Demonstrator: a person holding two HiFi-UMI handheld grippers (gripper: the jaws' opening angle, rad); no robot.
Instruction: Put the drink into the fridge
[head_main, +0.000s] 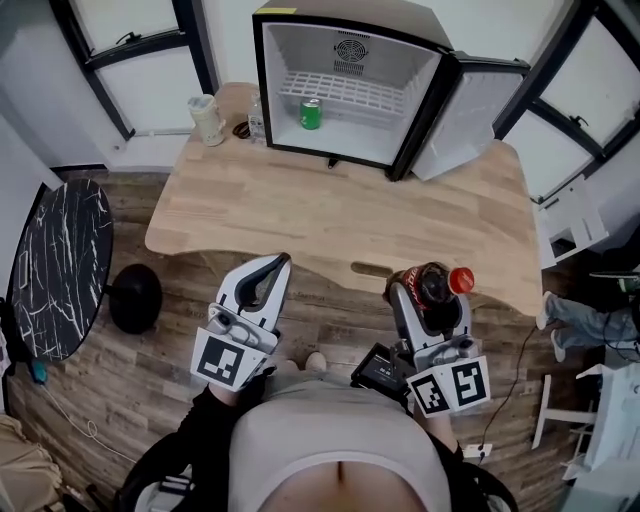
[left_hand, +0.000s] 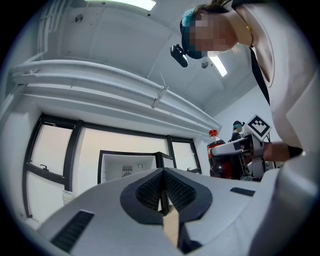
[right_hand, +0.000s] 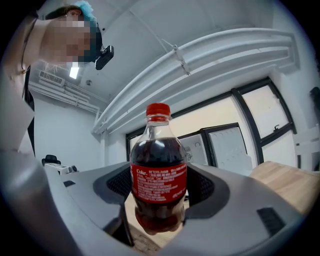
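Note:
A cola bottle with a red cap and red label is clamped in my right gripper, held near the table's front edge at the right. In the right gripper view the cola bottle stands upright between the jaws. The small fridge stands open at the back of the wooden table, its door swung out to the right, a green can on its shelf. My left gripper hovers at the front edge left of the bottle, jaws closed together with nothing in them.
A pale cup and a small clear bottle stand left of the fridge. A round black marble side table and a black stool sit on the floor at left. Windows line the back wall.

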